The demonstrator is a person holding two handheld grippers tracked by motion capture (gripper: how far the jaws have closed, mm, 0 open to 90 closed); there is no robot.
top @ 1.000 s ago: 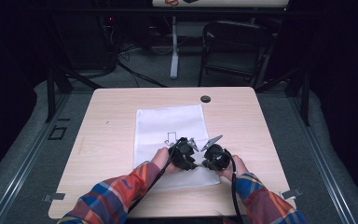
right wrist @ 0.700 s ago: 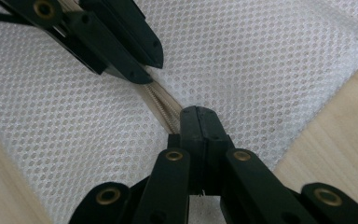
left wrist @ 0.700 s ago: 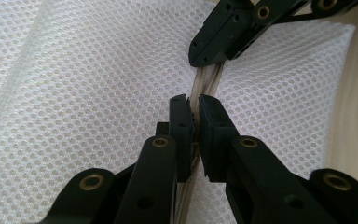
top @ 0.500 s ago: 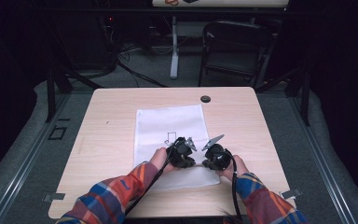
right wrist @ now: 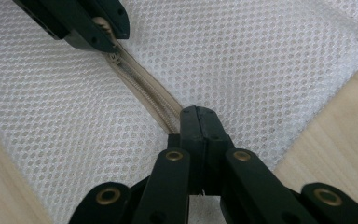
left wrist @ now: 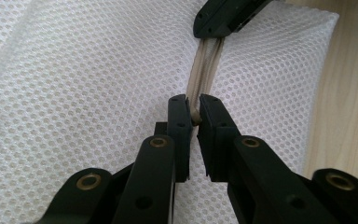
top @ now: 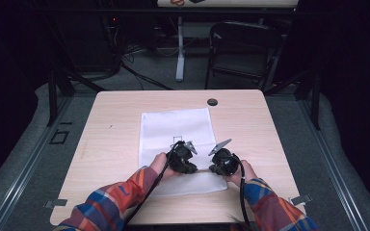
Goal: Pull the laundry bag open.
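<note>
Closed now, left gripper (left wrist: 193, 114) hides zipper (left wrist: 205, 70) slider.

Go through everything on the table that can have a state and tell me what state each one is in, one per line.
mesh bag: lying flat on the table, near end by the grippers.
zipper: beige, shut along the stretch between the two grippers.
left gripper: shut on the zipper.
right gripper: shut on the zipper at its other end.
folding chair: standing unfolded beyond the table.
</note>
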